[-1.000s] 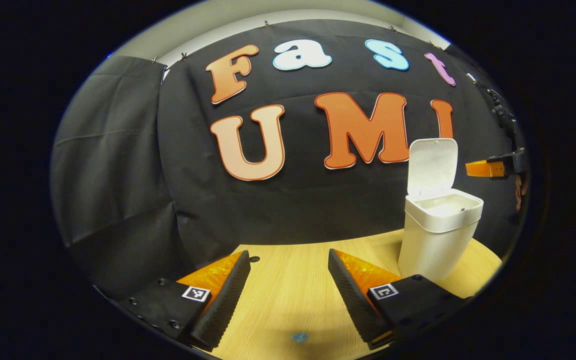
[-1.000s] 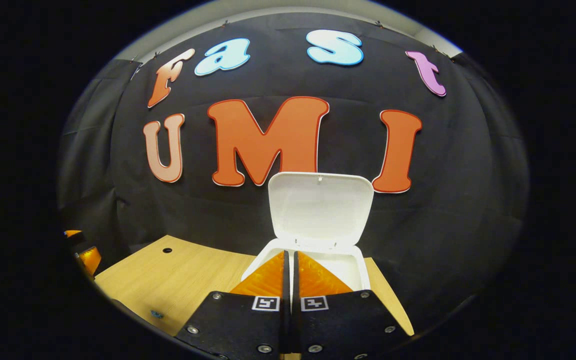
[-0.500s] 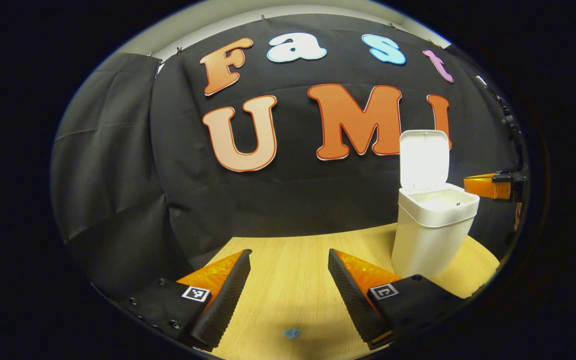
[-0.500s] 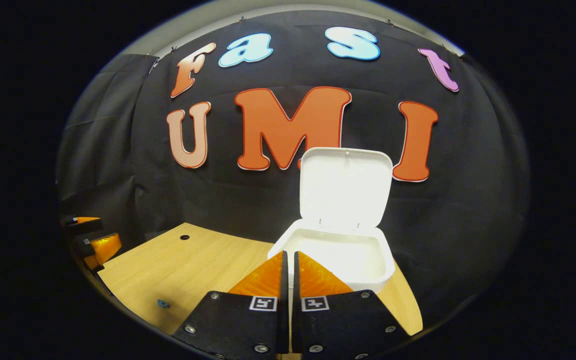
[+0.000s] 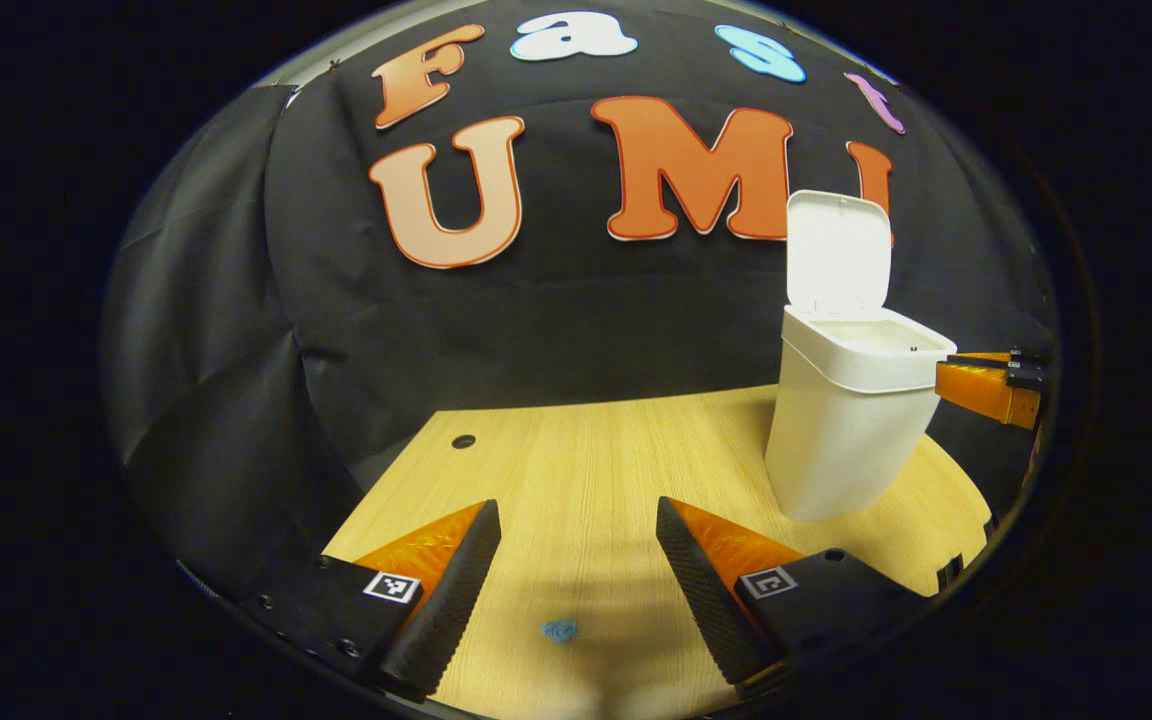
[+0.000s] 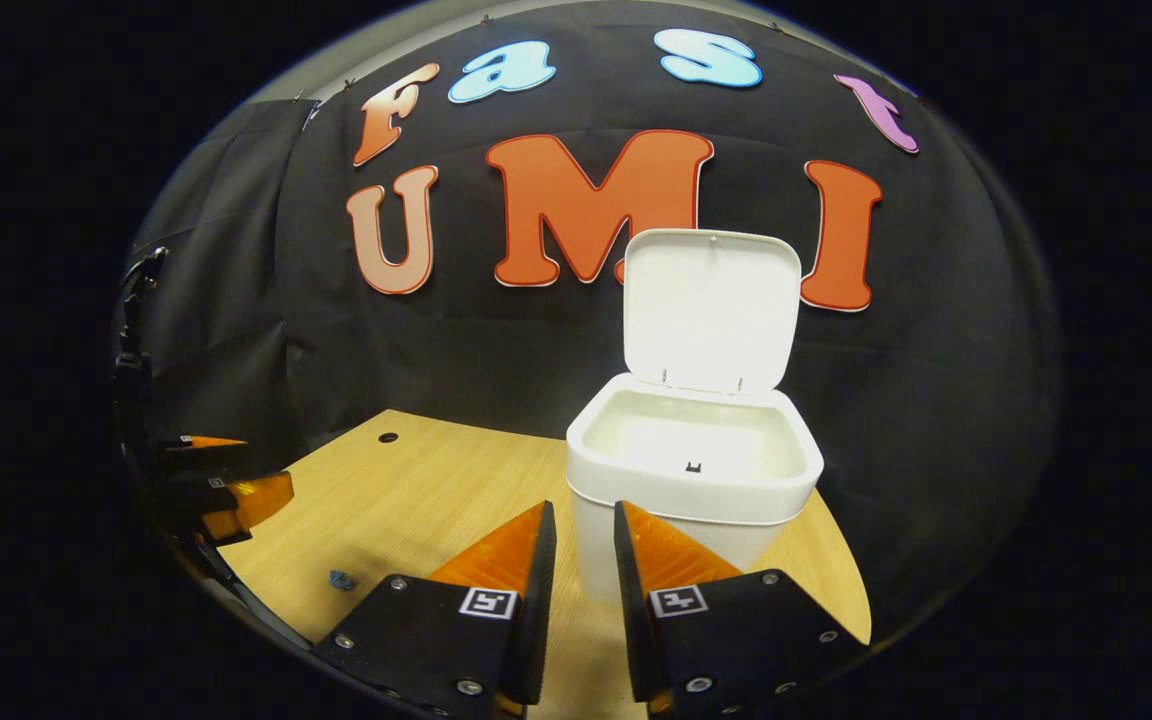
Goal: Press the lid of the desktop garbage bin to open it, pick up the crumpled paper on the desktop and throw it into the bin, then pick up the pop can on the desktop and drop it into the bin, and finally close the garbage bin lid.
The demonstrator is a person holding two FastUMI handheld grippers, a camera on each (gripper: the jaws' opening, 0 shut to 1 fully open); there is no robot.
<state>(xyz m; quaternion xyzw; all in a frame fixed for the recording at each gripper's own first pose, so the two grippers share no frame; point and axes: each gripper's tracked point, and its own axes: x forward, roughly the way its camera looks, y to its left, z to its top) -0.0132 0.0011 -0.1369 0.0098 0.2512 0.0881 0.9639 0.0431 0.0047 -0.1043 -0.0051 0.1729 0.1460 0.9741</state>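
Bin [image 6: 693, 470] lid [image 6: 711, 305] up, left hand-held gripper [image 5: 576, 530] wide and empty, right hand-held gripper [image 6: 584, 535] slightly parted, empty

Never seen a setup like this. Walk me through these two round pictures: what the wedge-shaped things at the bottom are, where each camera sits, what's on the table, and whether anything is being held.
A person holds a two-finger gripper in each hand, each carrying a camera; the wedges are its fingers. In the left gripper view, the left gripper is wide open, holding nothing. In the right gripper view, the right gripper is parted by a narrow gap, also holding nothing. On the wooden table stands a white bin with its lid raised, and a small blue speck lies nearby.
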